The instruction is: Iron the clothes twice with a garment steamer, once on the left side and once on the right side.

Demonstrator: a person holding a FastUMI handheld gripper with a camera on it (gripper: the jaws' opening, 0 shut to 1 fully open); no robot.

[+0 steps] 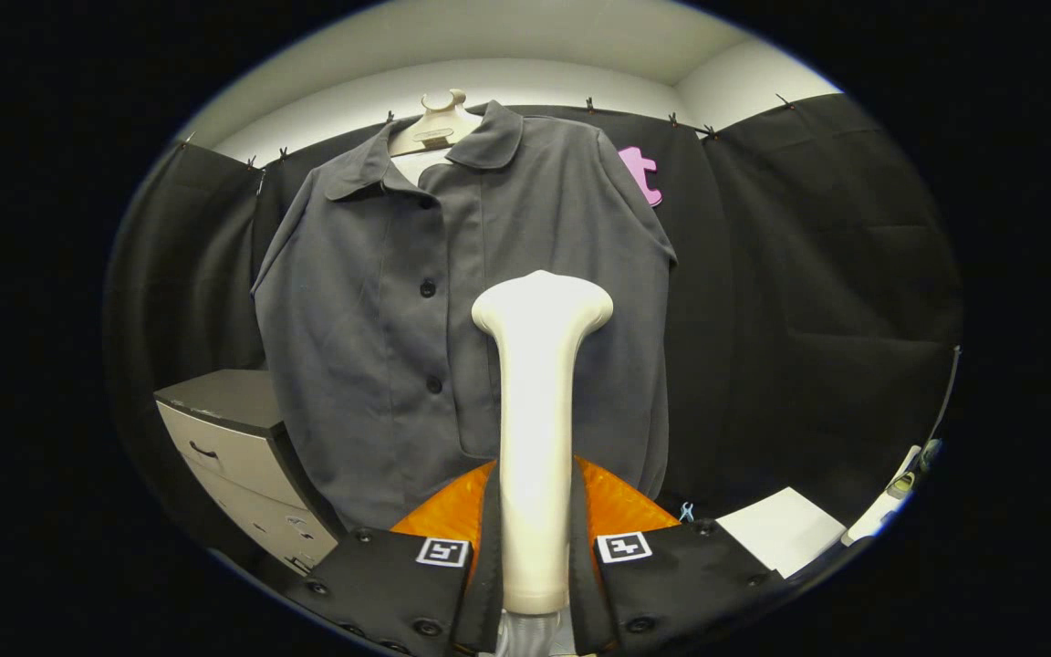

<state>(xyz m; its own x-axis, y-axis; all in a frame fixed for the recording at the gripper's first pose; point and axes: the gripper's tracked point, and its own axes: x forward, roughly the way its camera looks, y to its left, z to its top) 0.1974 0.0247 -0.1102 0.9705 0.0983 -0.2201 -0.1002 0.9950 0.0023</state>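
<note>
Nearest to us, our gripper (535, 547) is clenched on the garment steamer (536, 401): both fingers press the sides of its handle, low down near the hose end, w/ the shaft standing upright between them and the wide head at the top.

Main risk, as we judge it: the grip sits low on a tall, smooth handle, so the head could lever over or twist in the jaws once we push it against cloth. If it rotates, the steam face stops lying flat on the shirt and the pass does little. A hose seems to hang below the handle; drag from it could pull the steamer down thru the fingers.

Just beyond the head hangs the grey shirt (370, 328), buttoned, on a pale hanger (439, 123) up by the collar. The head sits in front of the panel right of the button line, approx mid-chest; we can't tell if it touches the fabric. The shirt hangs free, so pressing hard may swing it away or bunch it, esp. near the hem.

Other stuff: a drawer cabinet (234, 447) stands beside the shirt's lower left edge and could block a low sweep on that side. A white sheet (785, 529) lies low on the right, near our right finger, clear of the shirt.
</note>
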